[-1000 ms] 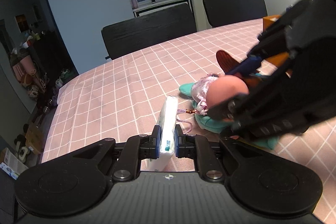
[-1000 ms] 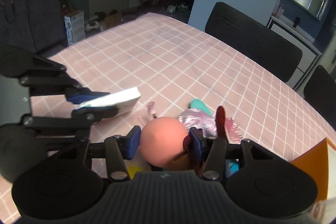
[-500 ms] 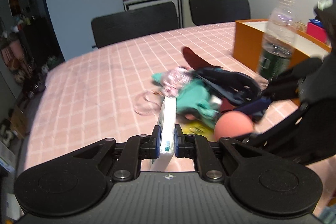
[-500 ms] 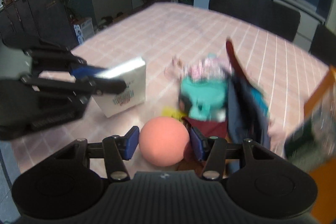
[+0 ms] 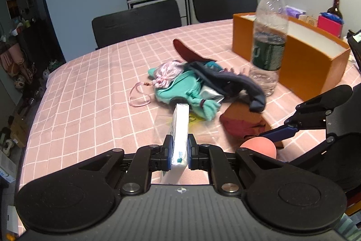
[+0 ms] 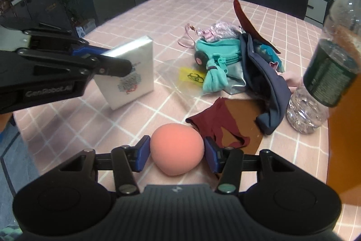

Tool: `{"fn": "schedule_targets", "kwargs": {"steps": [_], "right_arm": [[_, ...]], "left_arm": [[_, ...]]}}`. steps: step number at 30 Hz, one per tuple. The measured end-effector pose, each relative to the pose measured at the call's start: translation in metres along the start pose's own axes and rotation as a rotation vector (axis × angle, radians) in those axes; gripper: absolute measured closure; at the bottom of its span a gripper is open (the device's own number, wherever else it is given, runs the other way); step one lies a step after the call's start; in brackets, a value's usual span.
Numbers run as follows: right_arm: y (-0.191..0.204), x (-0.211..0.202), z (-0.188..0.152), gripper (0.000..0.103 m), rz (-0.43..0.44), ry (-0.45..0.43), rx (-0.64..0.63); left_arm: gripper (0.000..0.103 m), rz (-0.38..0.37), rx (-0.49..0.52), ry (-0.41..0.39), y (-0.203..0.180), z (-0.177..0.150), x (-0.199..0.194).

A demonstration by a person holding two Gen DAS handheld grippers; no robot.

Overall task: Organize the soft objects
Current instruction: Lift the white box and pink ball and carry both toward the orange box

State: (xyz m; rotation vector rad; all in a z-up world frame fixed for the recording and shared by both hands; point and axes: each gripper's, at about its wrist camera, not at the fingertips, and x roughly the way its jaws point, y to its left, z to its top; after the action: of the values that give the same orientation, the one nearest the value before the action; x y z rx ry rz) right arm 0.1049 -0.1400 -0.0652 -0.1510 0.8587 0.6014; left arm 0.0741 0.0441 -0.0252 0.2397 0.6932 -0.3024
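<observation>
both hands loaded and swinging toward the orange box

on the left, the left gripper is pinching a flat white tissue pack by its thin edges, holding it upright off the pink checked tablecloth. compared with a second ago, the left view has swung across the table: then the heap filled the near right, now the heap of soft things lies ahead and the plastic bottle and the orange box have come into sight beyond it.

in the middle, a teal pouch, a navy cloth and a maroon garment lie loose on the table, not yet sorted.

on the right, the right gripper is clamped on a soft peach ball, its blue pads pressing both sides. it has carried the ball from over the heap to the near side of the maroon garment, close to the bottle.

judging from this, both items look bound for the box; the bottle standing in front of it may be in the way.
</observation>
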Motion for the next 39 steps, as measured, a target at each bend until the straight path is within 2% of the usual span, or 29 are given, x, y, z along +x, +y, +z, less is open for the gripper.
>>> {"fn": "schedule_targets", "kwargs": {"steps": [2, 3, 6, 9, 13, 21, 23, 24, 31, 39], "right_arm": [[0.003, -0.013, -0.003, 0.05, 0.019, -0.014, 0.0], [0.006, -0.017, -0.006, 0.046, 0.027, -0.01, -0.005], [0.01, -0.017, -0.019, 0.045, 0.009, 0.02, -0.041], [0.004, -0.015, -0.034, 0.037, 0.044, 0.046, 0.002], [0.007, -0.02, -0.043, 0.037, 0.064, 0.026, 0.014], [0.01, -0.01, -0.034, 0.037, 0.103, -0.033, 0.083], [0.01, -0.003, -0.032, 0.041, 0.106, -0.036, 0.095], [0.011, -0.002, -0.031, 0.053, 0.102, -0.033, 0.094], [0.005, -0.025, -0.038, 0.056, 0.068, -0.064, 0.117], [-0.017, -0.078, -0.056, 0.056, -0.008, -0.056, 0.151]], "left_arm": [[0.089, -0.009, 0.004, -0.003, -0.004, 0.002, -0.007], [0.089, -0.019, 0.004, -0.002, -0.006, 0.002, -0.01], [0.089, -0.047, 0.004, 0.006, -0.012, 0.002, -0.017], [0.089, -0.058, 0.012, 0.009, -0.02, -0.003, -0.022], [0.089, -0.072, -0.002, 0.023, -0.026, -0.008, -0.026], [0.089, -0.11, -0.039, 0.052, -0.031, -0.016, -0.028], [0.089, -0.103, -0.044, 0.049, -0.031, -0.017, -0.028], [0.089, -0.103, -0.047, 0.048, -0.032, -0.017, -0.028], [0.089, -0.117, -0.021, 0.045, -0.042, -0.012, -0.037], [0.089, -0.222, 0.036, 0.038, -0.072, 0.0, -0.051]]}}
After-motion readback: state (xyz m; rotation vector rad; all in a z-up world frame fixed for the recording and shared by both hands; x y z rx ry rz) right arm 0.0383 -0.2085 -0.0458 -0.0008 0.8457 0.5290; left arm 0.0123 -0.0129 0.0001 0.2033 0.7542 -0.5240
